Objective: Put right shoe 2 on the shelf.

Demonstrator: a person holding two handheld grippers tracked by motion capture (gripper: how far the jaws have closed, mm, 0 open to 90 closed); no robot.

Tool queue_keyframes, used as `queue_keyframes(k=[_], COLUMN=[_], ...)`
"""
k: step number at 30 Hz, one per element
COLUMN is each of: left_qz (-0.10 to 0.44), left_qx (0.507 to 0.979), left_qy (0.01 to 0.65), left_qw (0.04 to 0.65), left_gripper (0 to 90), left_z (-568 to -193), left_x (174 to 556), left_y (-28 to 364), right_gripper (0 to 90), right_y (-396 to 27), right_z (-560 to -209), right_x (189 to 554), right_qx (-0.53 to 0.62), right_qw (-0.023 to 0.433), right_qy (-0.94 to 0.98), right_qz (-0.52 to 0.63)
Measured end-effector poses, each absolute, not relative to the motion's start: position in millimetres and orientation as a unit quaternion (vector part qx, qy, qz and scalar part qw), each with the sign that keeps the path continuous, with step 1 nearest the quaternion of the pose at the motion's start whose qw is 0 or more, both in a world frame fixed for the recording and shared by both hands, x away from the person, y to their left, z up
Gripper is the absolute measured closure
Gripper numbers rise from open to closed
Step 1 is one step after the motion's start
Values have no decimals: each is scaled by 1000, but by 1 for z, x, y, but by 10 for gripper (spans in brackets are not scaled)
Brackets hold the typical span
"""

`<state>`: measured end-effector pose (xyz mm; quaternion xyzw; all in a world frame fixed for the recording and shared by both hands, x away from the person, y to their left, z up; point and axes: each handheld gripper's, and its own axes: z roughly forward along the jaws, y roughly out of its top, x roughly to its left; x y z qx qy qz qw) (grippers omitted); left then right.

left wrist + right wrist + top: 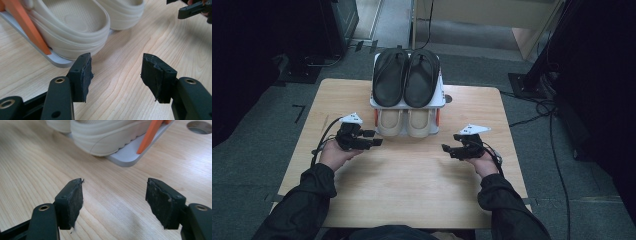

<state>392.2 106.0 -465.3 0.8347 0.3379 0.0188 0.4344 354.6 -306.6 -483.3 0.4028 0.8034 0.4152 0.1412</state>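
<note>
- Black pads on both tools stand wide apart with only bare wood between them: the left gripper [373,138] and the right gripper [448,149] each hold nothing, jaws as far open as they look able to go
- Just ahead of the left gripper sits the left cream clog [72,27], its heel hanging over the lip of the grey shelf plate [56,62]; the right cream clog [105,137] sits the same way ahead of the right gripper, and the 2 clogs touch side by side on the lower tier of the shoe rack [443,95]
- Risk 1, as I judge it: the heel wall is thick and rounded, so pads closing on it from the side could slide off the ribbed rubber and flick the clog off the plate
- Risk 2: an orange strut [25,25] rises right beside the left clog, and its twin [150,135] beside the right one; a jaw going in on the outer side may catch the strut instead of the shoe, or wedge between the 2
- Risk 3: a pull on 1 clog would likely drag its neighbour, since they press together, and could shift the light rack on the wooden table [412,180]
- Farther out, above the clogs, 2 black sandals [406,75] rest on the top tier; lifting a clog steeply could knock that shelf from below
- Beyond the right gripper, past the plate's corner, a round hole [200,127] is cut in the tabletop; cables trail on the grey floor to that side, well apart from the work
</note>
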Motion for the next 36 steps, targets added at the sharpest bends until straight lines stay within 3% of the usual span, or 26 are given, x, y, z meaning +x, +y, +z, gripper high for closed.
queue_keyframes(k=[36], left_qz=[22], left_qx=[840], left_qy=[348], left_qw=[417], left_gripper=[389], left_z=[-471], left_x=[395], left_y=[102], right_gripper=[287], right_y=[-308], right_z=[-480], right_x=[358], right_qx=[405], right_qw=[158], right_qy=[788], right_qz=[437])
